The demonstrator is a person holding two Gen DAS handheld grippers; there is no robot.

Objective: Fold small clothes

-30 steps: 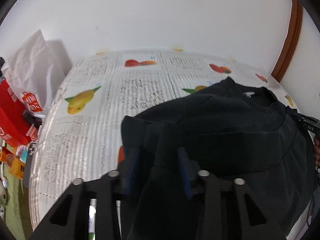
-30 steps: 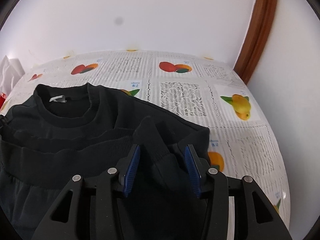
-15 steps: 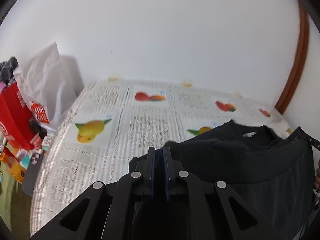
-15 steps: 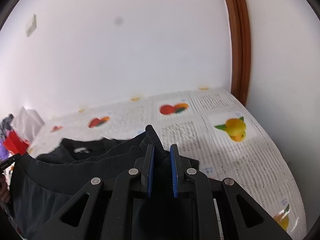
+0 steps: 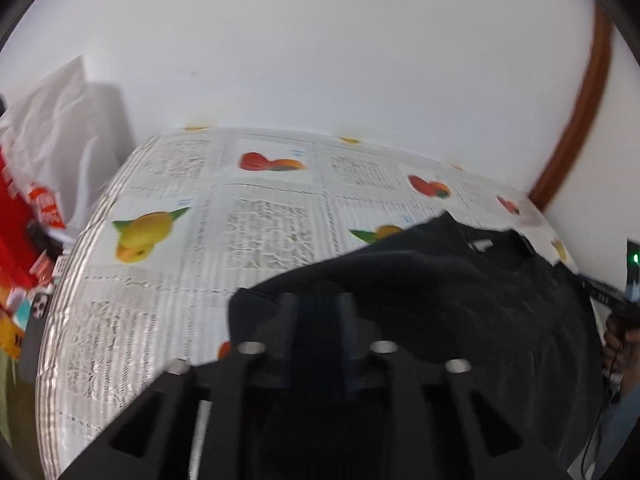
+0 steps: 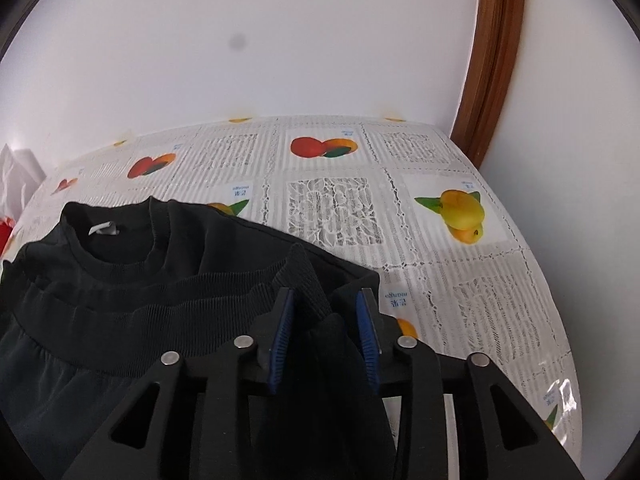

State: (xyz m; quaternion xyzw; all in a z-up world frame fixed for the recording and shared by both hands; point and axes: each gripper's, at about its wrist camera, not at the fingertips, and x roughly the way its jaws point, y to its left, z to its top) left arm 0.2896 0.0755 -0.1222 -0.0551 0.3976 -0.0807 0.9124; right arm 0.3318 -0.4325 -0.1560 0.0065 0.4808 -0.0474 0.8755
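A black sweatshirt [image 6: 168,264] lies on the fruit-print tablecloth [image 6: 328,208], collar and white label toward the wall, its ribbed hem folded up near the collar. My right gripper [image 6: 326,306] is open, blue pads on either side of the hem's right corner, which lies loose between them. In the blurred left wrist view the sweatshirt [image 5: 460,292] fills the lower right. My left gripper [image 5: 318,306] has its jaws parted over the garment's left corner, with dark cloth between them.
A white plastic bag [image 5: 52,136] and red packaging [image 5: 12,216] stand at the table's left edge, with a phone [image 5: 38,308] beside them. A brown door frame [image 6: 496,52] rises at the right corner. The wall runs close behind the table.
Both grippers were shut on the hem corners and lifted half a second ago. Now both have come down onto the garment and opened, leaving the hem folded up by the collar.
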